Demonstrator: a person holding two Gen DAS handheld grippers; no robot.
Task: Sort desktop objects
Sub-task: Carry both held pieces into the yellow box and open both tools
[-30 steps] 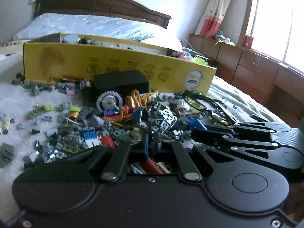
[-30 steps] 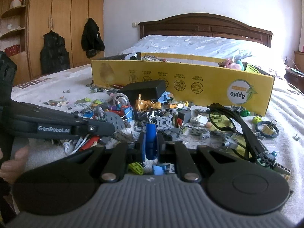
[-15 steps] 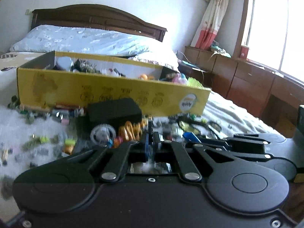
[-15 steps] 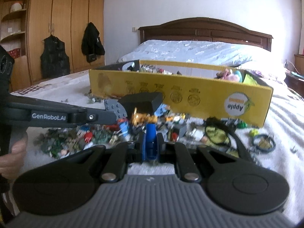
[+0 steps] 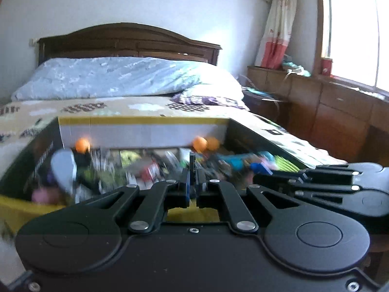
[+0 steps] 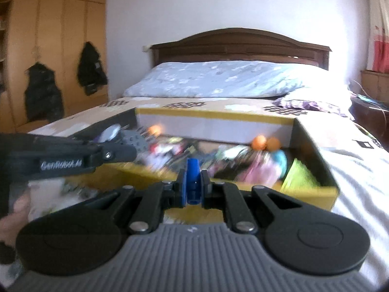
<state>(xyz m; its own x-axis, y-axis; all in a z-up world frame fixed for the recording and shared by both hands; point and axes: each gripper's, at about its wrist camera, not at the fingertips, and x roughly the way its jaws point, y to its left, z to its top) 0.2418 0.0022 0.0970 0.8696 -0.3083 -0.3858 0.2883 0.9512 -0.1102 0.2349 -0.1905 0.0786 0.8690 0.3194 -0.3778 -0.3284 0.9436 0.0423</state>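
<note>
Jaws of the right gripper (image 6: 193, 182) pinch a blue brick (image 6: 193, 170); the left gripper (image 5: 192, 182) clamps a thin grey plate (image 6: 132, 140). Both hover at the yellow box (image 6: 313, 191) of blurred toys on the bed (image 6: 352, 170).

Both grippers raised side by side: left gripper (image 5: 192, 170) and right gripper (image 6: 193, 180) clamped.

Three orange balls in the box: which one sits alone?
The orange ball at the far-left end of the yellow box, against its white back wall. The other two orange balls touch each other near the far-right corner.
</note>
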